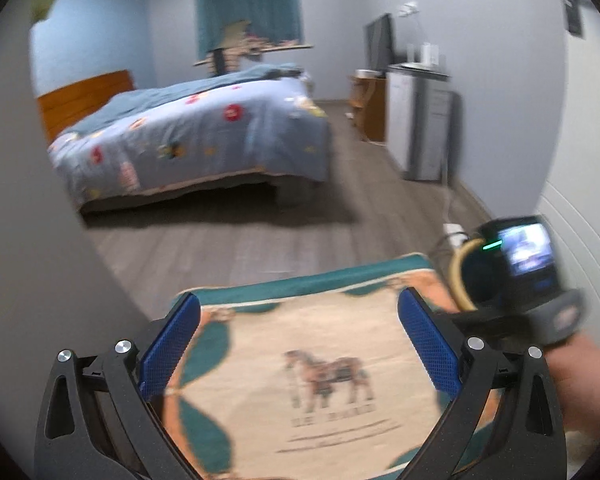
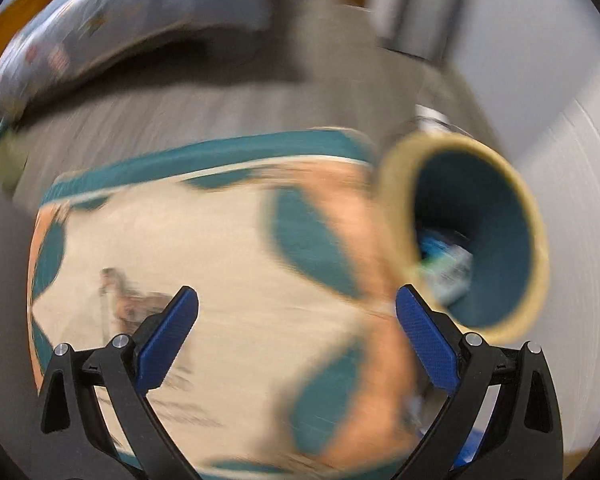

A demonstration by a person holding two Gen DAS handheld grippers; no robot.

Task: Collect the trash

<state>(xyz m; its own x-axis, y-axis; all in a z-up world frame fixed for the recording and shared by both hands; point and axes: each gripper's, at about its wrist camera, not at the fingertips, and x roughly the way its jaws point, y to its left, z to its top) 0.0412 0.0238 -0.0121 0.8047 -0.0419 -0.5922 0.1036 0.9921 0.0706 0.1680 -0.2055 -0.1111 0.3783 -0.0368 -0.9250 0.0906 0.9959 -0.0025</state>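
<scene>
A round waste basket (image 2: 500,184) with a tan rim and teal inside stands tilted at the right edge of a horse-print rug (image 2: 236,248). Blue-and-white packaging (image 2: 446,268) lies inside it. My right gripper (image 2: 297,292) hangs open over the rug, just left of the basket, holding nothing; this view is motion-blurred. My left gripper (image 1: 299,298) is open and empty above the same rug (image 1: 316,344). In the left wrist view, the basket's rim (image 1: 457,276) shows behind the right gripper's camera screen (image 1: 526,250), with a person's forearm (image 1: 580,376) below it.
A bed (image 1: 196,140) with a blue patterned cover stands across the wooden floor (image 1: 228,248). A grey cabinet (image 1: 418,120) and a TV (image 1: 380,42) line the right wall. A white power strip (image 1: 456,232) with a cord lies by the wall. A grey wall (image 1: 28,240) is close on the left.
</scene>
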